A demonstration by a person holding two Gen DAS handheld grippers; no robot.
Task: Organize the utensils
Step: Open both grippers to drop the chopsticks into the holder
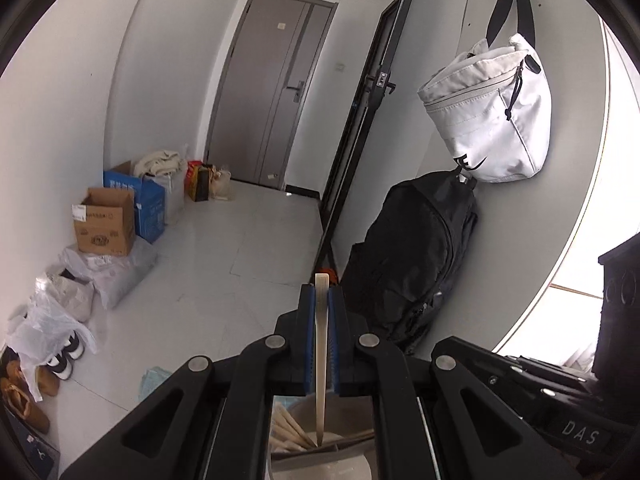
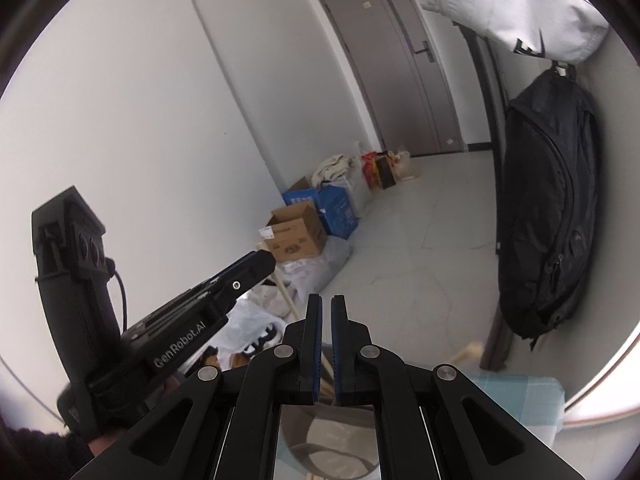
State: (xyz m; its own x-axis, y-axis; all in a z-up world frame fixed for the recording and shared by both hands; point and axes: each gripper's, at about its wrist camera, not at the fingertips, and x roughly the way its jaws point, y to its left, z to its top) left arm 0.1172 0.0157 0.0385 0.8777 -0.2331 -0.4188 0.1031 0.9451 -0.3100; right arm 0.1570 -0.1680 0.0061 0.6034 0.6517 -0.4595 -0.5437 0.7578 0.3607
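The left tool (image 1: pixel 320 304) pinches a wooden chopstick (image 1: pixel 321 360); lower it straight into the holder (image 1: pixel 352 440). The right tool (image 2: pixel 326 312) is closed, empty.

A grey door (image 1: pixel 276 92) stands at twelve o'clock; cardboard boxes (image 1: pixel 106 222) line the wall at nine; a black backpack (image 1: pixel 412 256) hangs at three beneath a white bag (image 1: pixel 492 112).

Pale wooden utensil (image 1: pixel 321 344) upright, tip in utensil holder (image 1: pixel 340 436) beside others.
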